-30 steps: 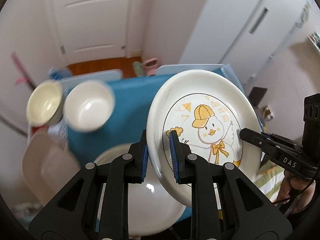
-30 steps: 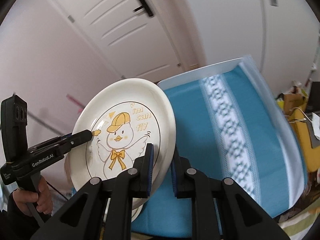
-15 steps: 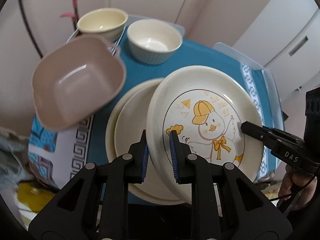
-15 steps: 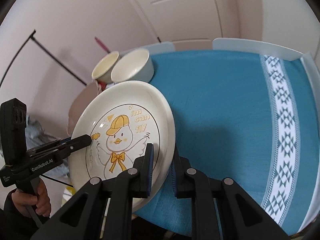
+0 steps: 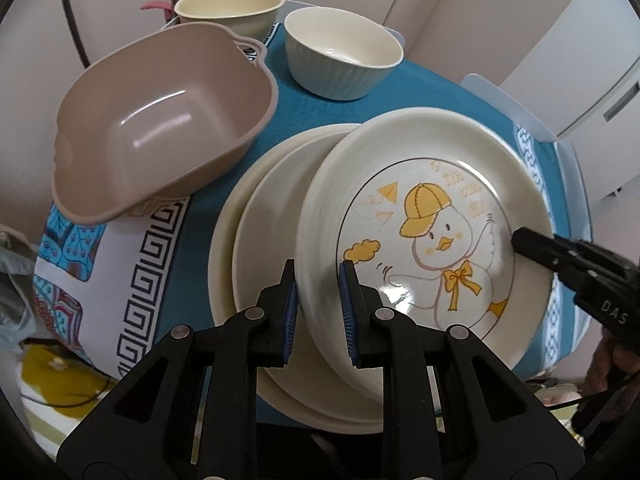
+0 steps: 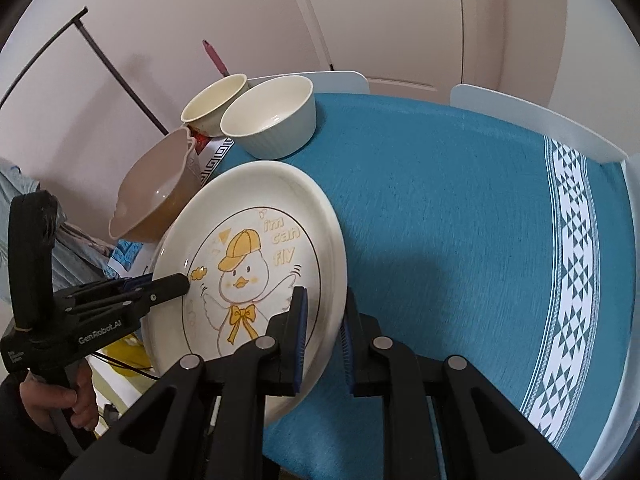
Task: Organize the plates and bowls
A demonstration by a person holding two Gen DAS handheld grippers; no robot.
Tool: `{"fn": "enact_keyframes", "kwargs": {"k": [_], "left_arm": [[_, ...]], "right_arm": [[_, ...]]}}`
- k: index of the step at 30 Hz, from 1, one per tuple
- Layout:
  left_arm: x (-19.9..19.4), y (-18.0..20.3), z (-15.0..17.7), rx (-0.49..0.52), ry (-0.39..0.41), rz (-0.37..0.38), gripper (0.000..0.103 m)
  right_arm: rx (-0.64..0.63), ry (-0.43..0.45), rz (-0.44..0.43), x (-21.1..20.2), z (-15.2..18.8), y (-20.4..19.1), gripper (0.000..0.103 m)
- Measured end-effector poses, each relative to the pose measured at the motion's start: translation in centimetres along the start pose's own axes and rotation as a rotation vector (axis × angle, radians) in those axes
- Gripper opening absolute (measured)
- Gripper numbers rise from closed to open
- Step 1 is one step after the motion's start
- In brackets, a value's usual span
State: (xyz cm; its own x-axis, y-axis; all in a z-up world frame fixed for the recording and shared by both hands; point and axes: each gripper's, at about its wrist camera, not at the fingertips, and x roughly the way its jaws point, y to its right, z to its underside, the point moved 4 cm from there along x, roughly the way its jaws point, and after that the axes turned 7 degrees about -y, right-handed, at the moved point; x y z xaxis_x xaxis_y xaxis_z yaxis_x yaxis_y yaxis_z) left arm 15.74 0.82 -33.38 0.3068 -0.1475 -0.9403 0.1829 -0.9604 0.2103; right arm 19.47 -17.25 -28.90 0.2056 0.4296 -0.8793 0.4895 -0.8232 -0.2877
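Observation:
A cream plate with a yellow-capped duck drawing (image 5: 432,216) (image 6: 256,256) is held tilted between both grippers. My left gripper (image 5: 318,312) is shut on its left rim; my right gripper (image 6: 323,336) is shut on its right rim. The right gripper also shows in the left wrist view (image 5: 576,264), and the left gripper in the right wrist view (image 6: 160,286). Under the held plate lies a stack of plain cream plates (image 5: 256,240). A brown square bowl (image 5: 160,120) (image 6: 156,196), a white ribbed bowl (image 5: 344,52) (image 6: 272,116) and a pale yellow bowl (image 5: 228,4) (image 6: 212,100) stand behind.
The table has a teal cloth (image 6: 440,216) with a white patterned band (image 6: 576,240) to the right. A patterned cloth (image 5: 132,256) lies at the table's left edge. A white door (image 6: 384,20) and a black rack rod (image 6: 112,68) stand behind the table.
Both grippers have carried the duck plate downward and tilted toward the table. It now hangs low over the stack of plain plates, and the bowls appear closer.

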Motion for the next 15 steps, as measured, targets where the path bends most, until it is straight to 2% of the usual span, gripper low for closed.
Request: {"fn": "enact_keyframes", "kwargs": {"k": [7, 15], "left_arm": [[0.2, 0.6, 0.3, 0.048, 0.010, -0.087, 0.018], [-0.1, 1.6, 0.6, 0.150, 0.033, -0.238, 0.018]], "right_arm": [[-0.061, -0.007, 0.042, 0.2, -0.1, -0.5, 0.014], [-0.158, 0.011, 0.113, 0.8, -0.3, -1.4, 0.014]]}}
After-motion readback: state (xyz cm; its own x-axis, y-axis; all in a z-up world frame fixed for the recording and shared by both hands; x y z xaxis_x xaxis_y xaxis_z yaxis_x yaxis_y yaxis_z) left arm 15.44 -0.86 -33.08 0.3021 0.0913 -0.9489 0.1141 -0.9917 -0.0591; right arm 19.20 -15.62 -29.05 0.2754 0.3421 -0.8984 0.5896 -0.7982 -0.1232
